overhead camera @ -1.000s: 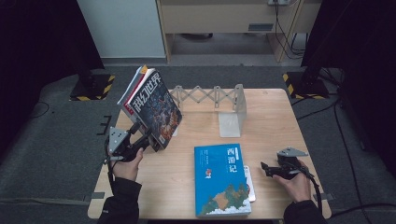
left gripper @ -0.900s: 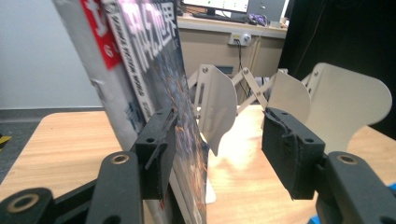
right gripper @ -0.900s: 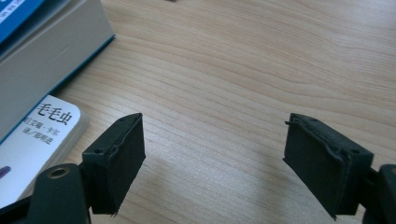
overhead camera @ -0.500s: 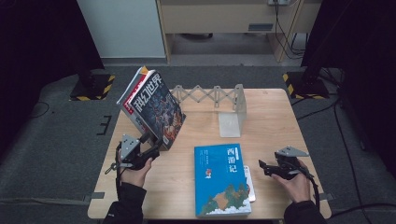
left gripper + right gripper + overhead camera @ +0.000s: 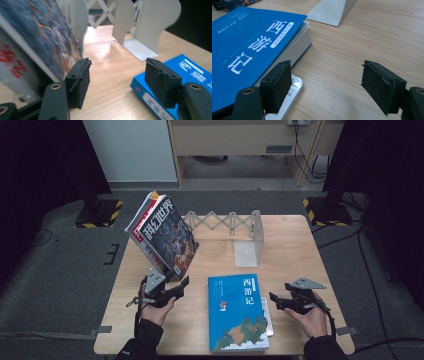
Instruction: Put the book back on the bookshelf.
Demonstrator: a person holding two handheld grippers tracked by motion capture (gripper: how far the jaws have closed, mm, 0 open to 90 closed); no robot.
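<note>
A stack of magazines (image 5: 165, 235) leans tilted against the left end of a white accordion book rack (image 5: 225, 221). Flat on the table (image 5: 310, 245) in front of it lies a blue book (image 5: 237, 312), with a thin pale book (image 5: 293, 91) under its right edge. My left gripper (image 5: 181, 286) is open just below the magazines' lower corner, and its pads hold nothing. In the left gripper view the gripper (image 5: 120, 75) has the magazines (image 5: 37, 37) on its left and the blue book (image 5: 192, 67) on its right. My right gripper (image 5: 275, 299) is open beside the blue book's right edge (image 5: 249, 37).
The rack's white end plate (image 5: 250, 242) stands at mid table, behind the blue book, with its base (image 5: 332, 10) flat on the wood. Dark floor and black stands surround the table. Bare wood lies at the table's right side.
My left gripper has moved right and slightly toward the person, from the table's left edge to below the magazines' corner. The right gripper has barely shifted.
</note>
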